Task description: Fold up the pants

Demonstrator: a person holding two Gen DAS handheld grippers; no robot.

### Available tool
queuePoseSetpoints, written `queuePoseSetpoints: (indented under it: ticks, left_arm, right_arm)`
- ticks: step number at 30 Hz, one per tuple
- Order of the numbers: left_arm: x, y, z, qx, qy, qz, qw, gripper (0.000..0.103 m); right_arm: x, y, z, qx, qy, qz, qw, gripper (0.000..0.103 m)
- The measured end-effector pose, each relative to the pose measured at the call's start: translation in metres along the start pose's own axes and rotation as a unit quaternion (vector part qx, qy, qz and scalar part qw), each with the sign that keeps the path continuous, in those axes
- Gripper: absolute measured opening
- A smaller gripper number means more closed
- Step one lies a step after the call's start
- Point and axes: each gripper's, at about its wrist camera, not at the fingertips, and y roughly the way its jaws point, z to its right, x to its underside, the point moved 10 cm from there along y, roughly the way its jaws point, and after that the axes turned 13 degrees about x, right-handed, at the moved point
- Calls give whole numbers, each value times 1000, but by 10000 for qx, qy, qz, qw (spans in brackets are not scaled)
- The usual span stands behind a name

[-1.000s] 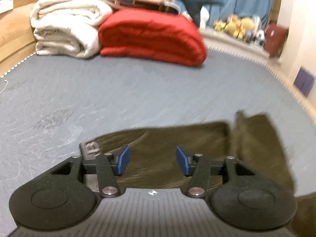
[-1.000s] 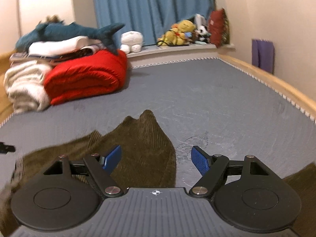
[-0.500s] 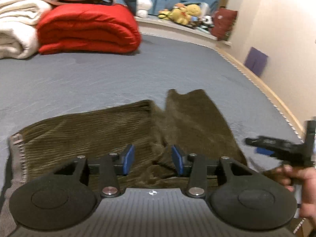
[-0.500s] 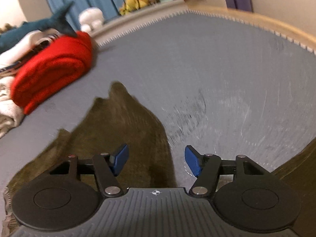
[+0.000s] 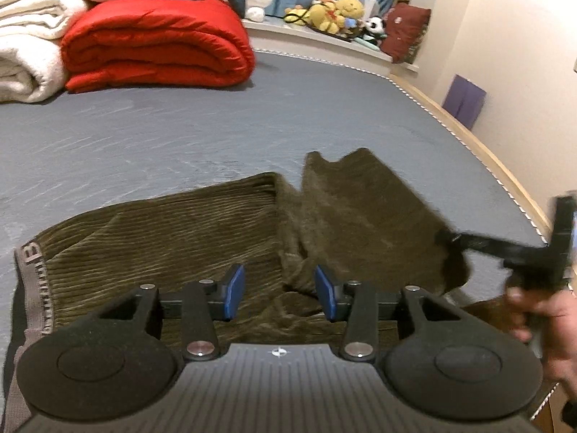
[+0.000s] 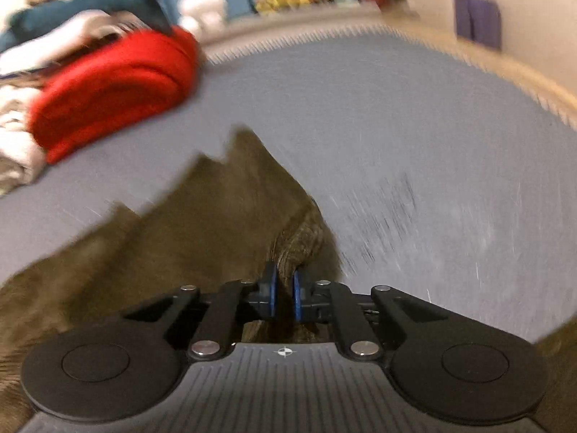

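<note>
Olive corduroy pants [image 5: 202, 238] spread on the grey mattress [image 5: 216, 130], near edge, waistband at left, one leg rumpled toward the right.

Right gripper [image 6: 283, 294] has its blue pads pinched tight on a bunched fold of the leg; left gripper [image 5: 279, 287] hangs just above the crotch area w/ jaws apart, holding nothing. To do this step well, I'd say: carry the pinched leg across w/o dragging, line up seams w/ the other leg, and use the left to pin the cloth. No containers in sight; only a red quilt [image 5: 155, 47] & white blankets [image 5: 29, 36] stacked far left.
</note>
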Motion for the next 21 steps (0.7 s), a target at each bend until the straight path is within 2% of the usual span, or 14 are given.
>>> queuePoseSetpoints:
  ticks: [3, 4, 6, 7, 9, 10, 12, 13, 15, 17, 19, 21]
  left_arm:
    - [0, -10, -16, -117, -150, 18, 9998, 48]
    - [0, -13, -21, -135, -207, 22, 9997, 48]
    - [1, -18, -29, -157, -327, 38, 9993, 48]
    - [1, -20, -32, -162, -382, 35, 9991, 48]
    - [3, -23, -38, -134, -504, 5, 9986, 49]
    - [4, -24, -41, -123, -570, -20, 9983, 49]
    - [4, -24, -45, -109, -676, -79, 9976, 49]
    - [5, -24, -47, -102, -726, -102, 9973, 49]
    - [4, -24, -50, -74, -800, -134, 9967, 50]
    - [5, -24, -51, -30, -854, -142, 9962, 52]
    - [5, -23, -50, -3, -891, -145, 9959, 53]
    - [5, -23, -49, 32, -934, -152, 9955, 53]
  right_arm:
    - [-14, -46, -31, -511, -600, 732, 9942, 8]
    - [-13, -64, -45, -707, -983, 1016, 9874, 8]
    - [0, -91, -70, -1204, -1607, 1267, 9714, 8]
    - [12, -100, -80, -1510, -1897, 1224, 9624, 8]
    - [50, -111, -98, -2161, -2553, 826, 9388, 8]
    - [69, -110, -101, -2266, -2797, 620, 9309, 9]
    - [93, -102, -99, -2254, -3037, 194, 9255, 13]
    - [97, -98, -93, -2194, -2961, 36, 9296, 13]
    - [85, -96, -79, -2227, -2427, -193, 9440, 19]
    - [64, -97, -61, -2375, -1620, -337, 9572, 44]
    - [43, -100, -42, -2433, -838, -362, 9656, 50]
    - [26, -95, -20, -2388, -125, -447, 9700, 51]
